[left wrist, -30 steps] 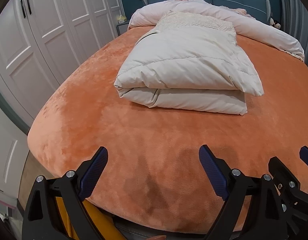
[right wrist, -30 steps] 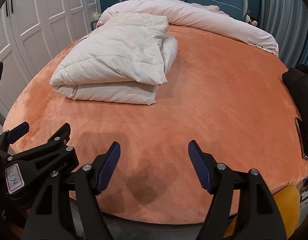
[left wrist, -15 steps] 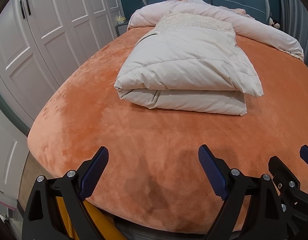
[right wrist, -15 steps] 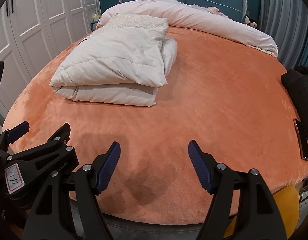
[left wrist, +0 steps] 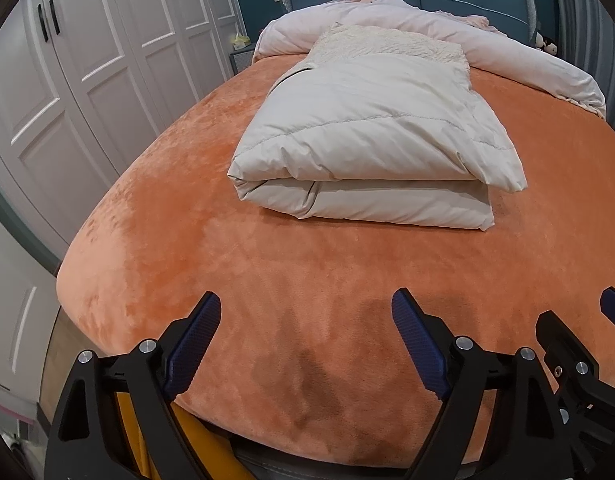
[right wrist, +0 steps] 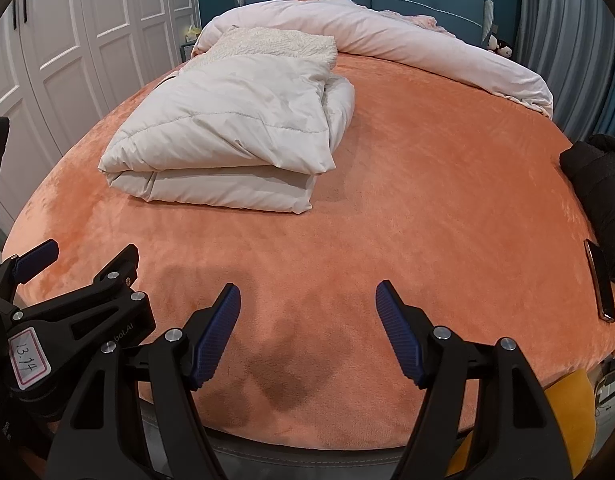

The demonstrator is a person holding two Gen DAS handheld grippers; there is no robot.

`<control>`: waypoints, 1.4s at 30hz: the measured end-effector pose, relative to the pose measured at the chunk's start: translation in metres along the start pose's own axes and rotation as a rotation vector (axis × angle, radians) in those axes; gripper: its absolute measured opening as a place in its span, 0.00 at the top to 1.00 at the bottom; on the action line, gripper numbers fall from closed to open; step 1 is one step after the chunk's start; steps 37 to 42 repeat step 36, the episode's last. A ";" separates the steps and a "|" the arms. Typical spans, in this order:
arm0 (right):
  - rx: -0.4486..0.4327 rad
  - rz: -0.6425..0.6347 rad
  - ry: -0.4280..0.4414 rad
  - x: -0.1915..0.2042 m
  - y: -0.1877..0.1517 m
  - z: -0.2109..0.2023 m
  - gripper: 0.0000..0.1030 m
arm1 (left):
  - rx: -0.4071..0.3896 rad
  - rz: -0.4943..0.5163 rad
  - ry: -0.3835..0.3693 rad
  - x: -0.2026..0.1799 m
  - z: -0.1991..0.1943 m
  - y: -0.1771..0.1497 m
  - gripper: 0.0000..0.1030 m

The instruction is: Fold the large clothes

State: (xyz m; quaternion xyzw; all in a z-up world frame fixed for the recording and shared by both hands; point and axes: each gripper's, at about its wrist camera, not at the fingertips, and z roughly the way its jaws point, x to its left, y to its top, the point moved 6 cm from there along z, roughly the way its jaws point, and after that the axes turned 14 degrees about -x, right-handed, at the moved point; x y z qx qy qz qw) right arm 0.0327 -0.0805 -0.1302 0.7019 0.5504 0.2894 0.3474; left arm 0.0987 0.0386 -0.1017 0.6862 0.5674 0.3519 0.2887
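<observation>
A cream padded coat [left wrist: 371, 152] lies folded into a thick rectangular stack on the orange bed cover [left wrist: 187, 208]; it also shows in the right wrist view [right wrist: 231, 144]. My left gripper [left wrist: 307, 336] is open and empty above the bed's near edge, well short of the coat. My right gripper [right wrist: 307, 328] is open and empty beside it, also over the near edge. Part of the left gripper [right wrist: 35, 258] shows at the left of the right wrist view.
A pale pink duvet [right wrist: 407, 44] is bunched at the headboard. A black garment [right wrist: 603, 184] and a phone [right wrist: 599, 280] lie at the bed's right edge. White wardrobe doors [left wrist: 87, 60] stand along the left. The bed's foot edge runs just under the grippers.
Both grippers have stayed open and nearly still; the views shift only slightly. The folded coat has not moved.
</observation>
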 end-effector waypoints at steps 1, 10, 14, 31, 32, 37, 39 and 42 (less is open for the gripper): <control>0.000 0.001 -0.002 0.002 0.000 0.000 0.34 | -0.001 0.000 0.000 0.000 0.000 0.000 0.19; -0.003 -0.001 -0.009 0.002 0.001 0.000 0.34 | -0.005 0.004 -0.002 0.000 0.001 0.001 0.19; -0.004 0.000 -0.014 0.002 0.001 0.000 0.34 | -0.003 0.003 -0.002 0.000 0.001 0.001 0.19; -0.006 0.005 -0.020 0.003 0.002 -0.001 0.35 | 0.010 -0.005 -0.010 0.002 0.005 0.002 0.19; -0.005 0.004 -0.020 0.003 0.002 -0.001 0.35 | 0.009 -0.007 -0.008 0.003 0.005 0.001 0.19; -0.005 0.005 -0.020 0.002 0.002 -0.001 0.35 | 0.006 -0.006 -0.006 0.004 0.006 0.001 0.19; -0.005 0.005 -0.020 0.002 0.002 -0.001 0.35 | 0.006 -0.006 -0.006 0.004 0.006 0.001 0.19; -0.005 0.005 -0.020 0.002 0.002 -0.001 0.35 | 0.006 -0.006 -0.006 0.004 0.006 0.001 0.19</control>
